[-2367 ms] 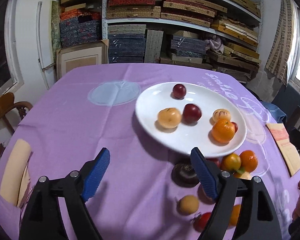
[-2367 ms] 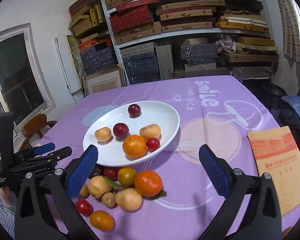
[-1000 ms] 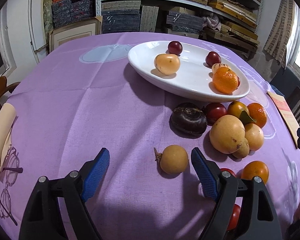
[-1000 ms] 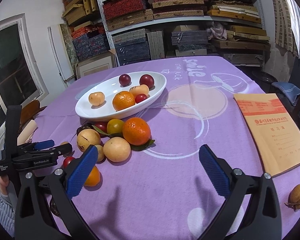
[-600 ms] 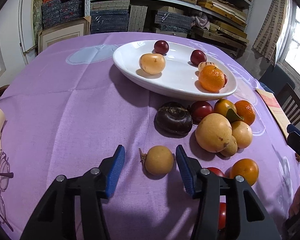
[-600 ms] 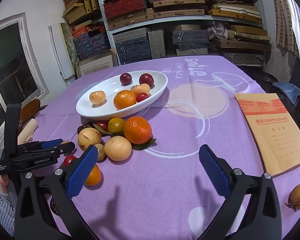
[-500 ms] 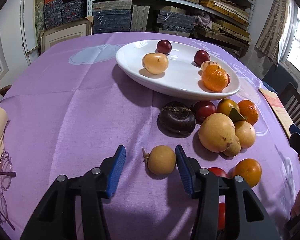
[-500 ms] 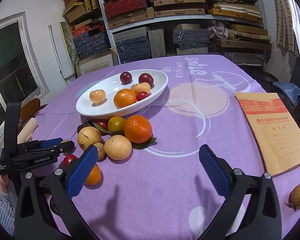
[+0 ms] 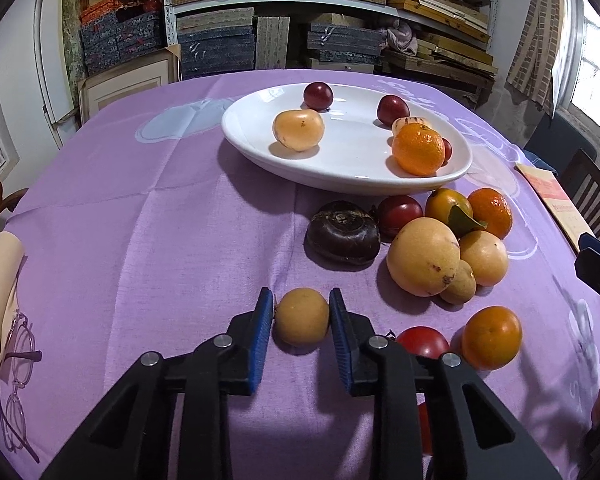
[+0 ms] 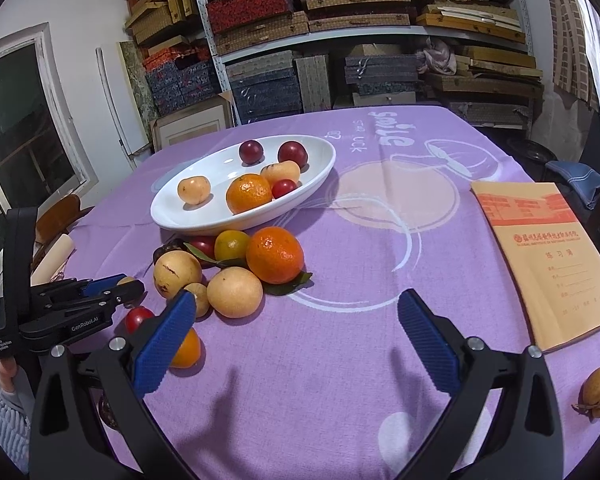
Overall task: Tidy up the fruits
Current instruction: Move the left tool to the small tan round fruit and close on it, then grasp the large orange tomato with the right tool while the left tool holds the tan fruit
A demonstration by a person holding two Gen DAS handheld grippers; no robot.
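Left hand-held gripper point(image 9: 301, 320) closed, right point(image 10: 296, 340) agape

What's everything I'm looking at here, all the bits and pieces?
plate: one, white, middle of the table
fruit on the plate: six; two dark red, two tan, one orange, one small red
loose fruit: roughly ten, tan, orange, red and dark brown, heaped on the cloth beside the plate
small tan fruit: one, on the cloth, between the left gripper's pads
tablecloth: one, purple
booklet: one, orange-tan, right side
glasses: one pair, left edge
shelves: stacked boxes, behind the table
left gripper: black with blue pads, closed on the small tan fruit
right gripper: same colours, open, holding nothing
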